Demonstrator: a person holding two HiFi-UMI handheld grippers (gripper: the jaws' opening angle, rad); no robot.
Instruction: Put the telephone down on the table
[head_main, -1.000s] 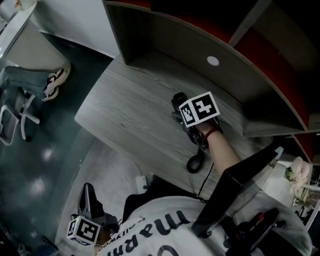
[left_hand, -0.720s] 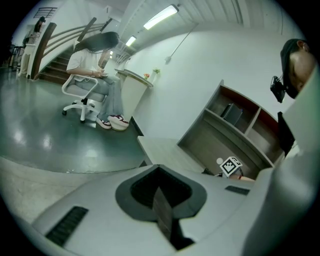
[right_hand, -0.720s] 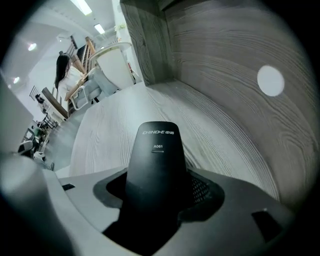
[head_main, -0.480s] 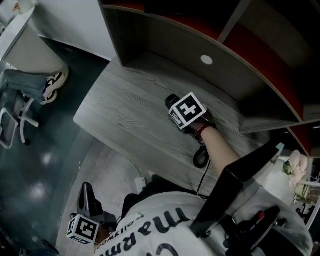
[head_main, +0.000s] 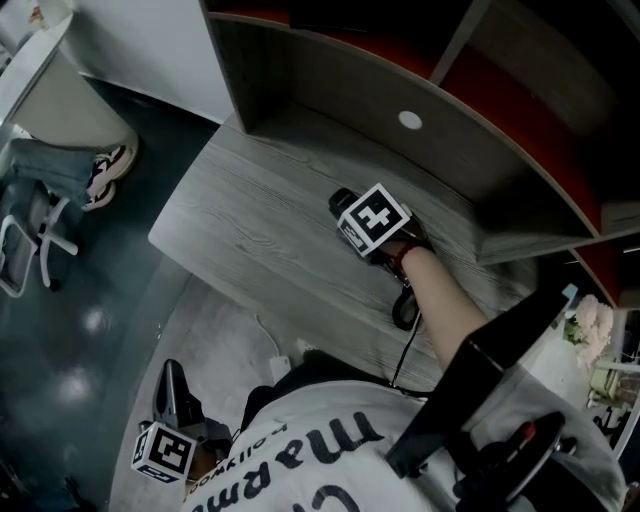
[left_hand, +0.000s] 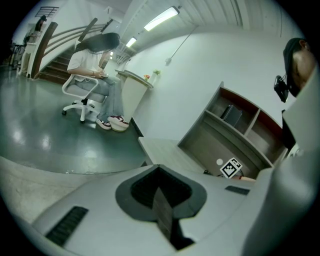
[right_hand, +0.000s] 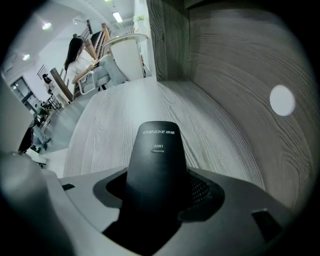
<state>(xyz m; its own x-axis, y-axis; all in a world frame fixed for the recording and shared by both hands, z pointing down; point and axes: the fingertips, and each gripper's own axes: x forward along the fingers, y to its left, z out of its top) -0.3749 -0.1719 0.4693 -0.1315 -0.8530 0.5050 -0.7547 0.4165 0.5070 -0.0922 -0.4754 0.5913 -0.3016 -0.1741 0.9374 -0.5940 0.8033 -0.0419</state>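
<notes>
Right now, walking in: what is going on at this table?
A person holds a gripper in each hand. The right gripper is clamped on a black telephone handset, low over the grey table, cord trailing on it. It has not let go yet. The left gripper hangs shut and empty at the person's side.

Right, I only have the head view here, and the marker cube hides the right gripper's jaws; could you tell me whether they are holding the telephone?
Observer: Yes. In the right gripper view, the right gripper is closed on the black telephone handset, which sticks out ahead of the jaws.
Operator: Thank you. And could you check the left gripper, low in my picture?
Observer: In the left gripper view, the left gripper has its jaws together with nothing between them.
</notes>
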